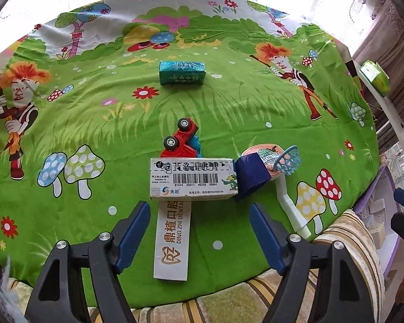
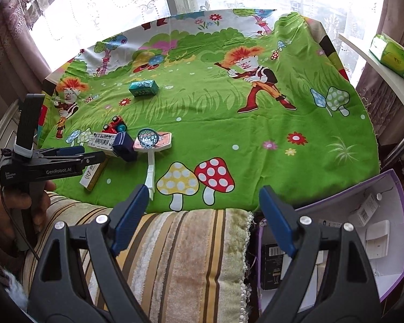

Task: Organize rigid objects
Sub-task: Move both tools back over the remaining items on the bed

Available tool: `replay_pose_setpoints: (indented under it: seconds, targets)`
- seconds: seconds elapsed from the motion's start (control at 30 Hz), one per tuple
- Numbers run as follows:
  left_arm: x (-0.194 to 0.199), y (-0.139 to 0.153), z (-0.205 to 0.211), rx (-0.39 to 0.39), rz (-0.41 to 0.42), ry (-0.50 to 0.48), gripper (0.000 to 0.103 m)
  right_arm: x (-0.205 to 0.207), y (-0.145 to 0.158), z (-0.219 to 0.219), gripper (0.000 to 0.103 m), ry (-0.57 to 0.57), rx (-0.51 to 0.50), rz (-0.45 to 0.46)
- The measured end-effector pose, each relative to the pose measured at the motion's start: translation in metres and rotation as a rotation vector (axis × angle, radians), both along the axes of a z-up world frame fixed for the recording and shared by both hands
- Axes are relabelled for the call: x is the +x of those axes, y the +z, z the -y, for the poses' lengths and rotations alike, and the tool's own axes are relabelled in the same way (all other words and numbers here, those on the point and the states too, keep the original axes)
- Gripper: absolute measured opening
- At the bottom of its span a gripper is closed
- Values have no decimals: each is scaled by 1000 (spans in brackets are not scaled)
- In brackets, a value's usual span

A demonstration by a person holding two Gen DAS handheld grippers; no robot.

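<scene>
On the cartoon-print cloth lie a long white dental box (image 1: 172,239), a white barcode box (image 1: 192,179) across its far end, a dark blue box (image 1: 251,175), a red toy car (image 1: 181,138) on its side, a toy basketball hoop (image 1: 282,172) and a teal box (image 1: 182,72) farther off. My left gripper (image 1: 199,231) is open, its fingers either side of the dental box, apart from it. It also shows in the right wrist view (image 2: 75,154). My right gripper (image 2: 202,220) is open and empty above the striped towel (image 2: 175,255) near the hoop's white pole (image 2: 150,175).
A purple-rimmed white box (image 2: 396,202) holding several small packages stands at the lower right beside the table. A green tissue pack (image 2: 389,55) lies on a white shelf at the right. Curtains and a window stand behind the table's far edge.
</scene>
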State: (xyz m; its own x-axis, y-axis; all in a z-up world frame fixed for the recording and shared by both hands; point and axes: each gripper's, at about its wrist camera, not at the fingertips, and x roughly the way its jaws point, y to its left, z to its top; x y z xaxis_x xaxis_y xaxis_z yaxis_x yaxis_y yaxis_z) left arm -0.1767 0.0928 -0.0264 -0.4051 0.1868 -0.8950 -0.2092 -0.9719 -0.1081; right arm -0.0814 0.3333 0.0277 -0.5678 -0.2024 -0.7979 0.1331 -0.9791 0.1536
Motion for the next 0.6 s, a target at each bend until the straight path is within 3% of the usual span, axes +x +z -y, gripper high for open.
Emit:
replay_pose_setpoints:
  seconds: [0.6]
  targets:
    - [-21, -16, -6, -58, 32, 15, 79, -16, -18, 23, 86, 71, -2, 45]
